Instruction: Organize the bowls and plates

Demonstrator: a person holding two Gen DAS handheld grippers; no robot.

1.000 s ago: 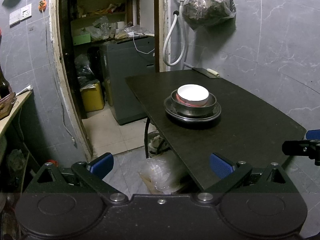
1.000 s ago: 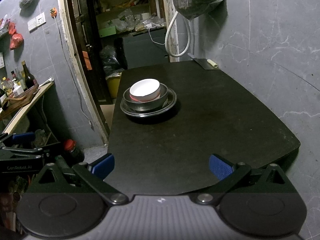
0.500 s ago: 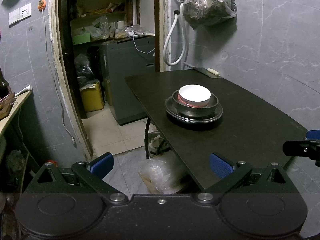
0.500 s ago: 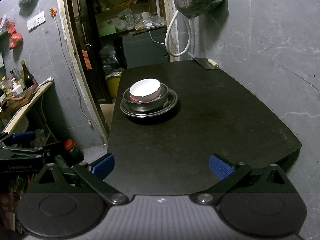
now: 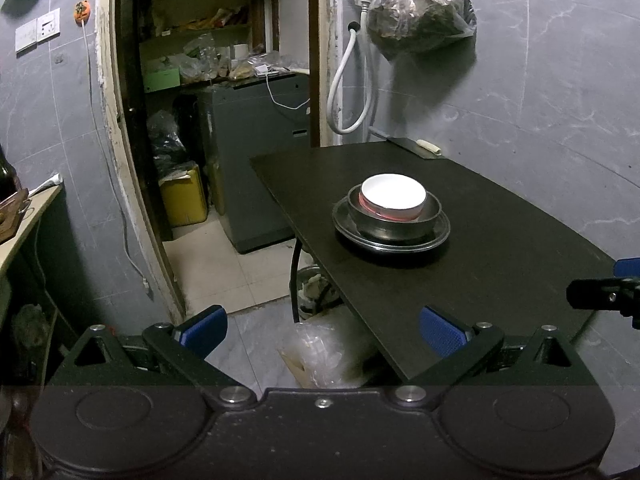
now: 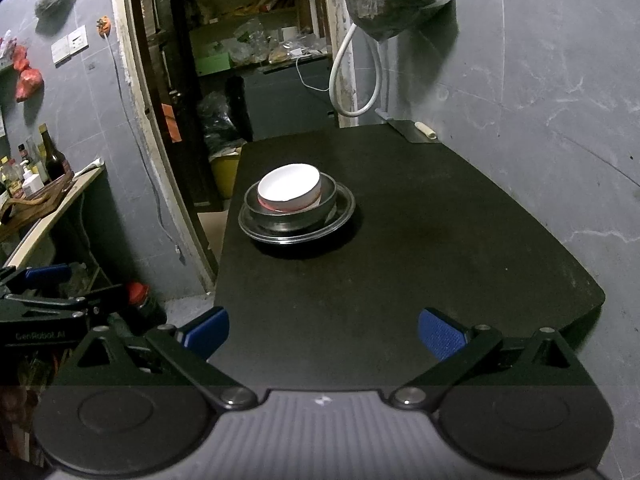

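Observation:
On the black table (image 5: pixel 500 264) (image 6: pixel 440 240) stands one stack: a white bowl (image 5: pixel 393 195) (image 6: pixel 289 187) with a red outside sits inside a steel bowl (image 5: pixel 394 228) (image 6: pixel 298 220), which rests on a steel plate (image 5: pixel 440 236) (image 6: pixel 344 216). My left gripper (image 5: pixel 322 330) is open and empty, held off the table's near left corner, well short of the stack. My right gripper (image 6: pixel 323 332) is open and empty over the table's near edge. The right gripper's tip (image 5: pixel 600 294) shows at the left wrist view's right edge.
A cleaver (image 5: pixel 412 146) (image 6: pixel 412 130) lies at the table's far corner by the wall. A doorway (image 5: pixel 224 120) opens to a cluttered storeroom with a yellow canister (image 5: pixel 184 200). A clear plastic bag (image 5: pixel 324 354) lies on the floor under the table. A shelf with bottles (image 6: pixel 44 168) stands left.
Both grippers have drifted slightly, so the stack sits a touch higher and farther right in view. The stack itself has not moved and both grippers stay open.

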